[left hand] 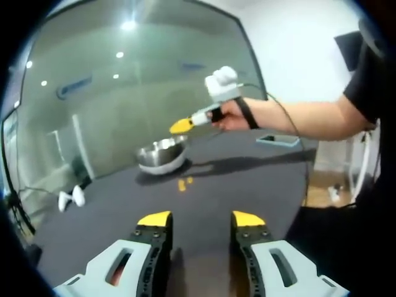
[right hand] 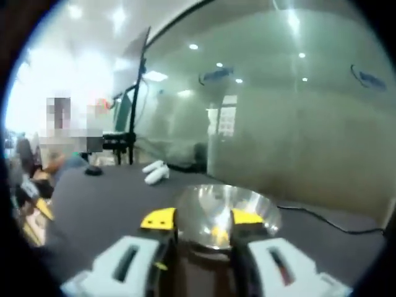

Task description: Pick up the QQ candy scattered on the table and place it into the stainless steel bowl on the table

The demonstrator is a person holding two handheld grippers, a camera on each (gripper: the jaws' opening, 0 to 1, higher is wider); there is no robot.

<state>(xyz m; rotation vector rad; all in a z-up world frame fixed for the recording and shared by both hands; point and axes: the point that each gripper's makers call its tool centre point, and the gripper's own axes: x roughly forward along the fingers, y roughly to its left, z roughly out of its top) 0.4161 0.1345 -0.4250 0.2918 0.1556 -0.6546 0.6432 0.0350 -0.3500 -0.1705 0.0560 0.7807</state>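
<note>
The dark table (left hand: 247, 179) is seen spread ahead of the left gripper (left hand: 201, 218), whose jaws are held apart and empty, and the stainless steel bowl (right hand: 224, 209) is positioned directly beyond the right gripper (right hand: 202, 218), whose jaws are parted with nothing gripped. One yellow candy (right hand: 218, 234) is seen inside the bowl, so the task is judged partly done. Two QQ candy pieces (left hand: 183, 183) remain on the table, ahead of the left gripper and just short of the bowl.

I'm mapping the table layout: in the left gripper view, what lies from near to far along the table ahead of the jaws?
Left gripper → yellow candy pieces on the dark table → stainless steel bowl, with the right gripper held above it.
</note>
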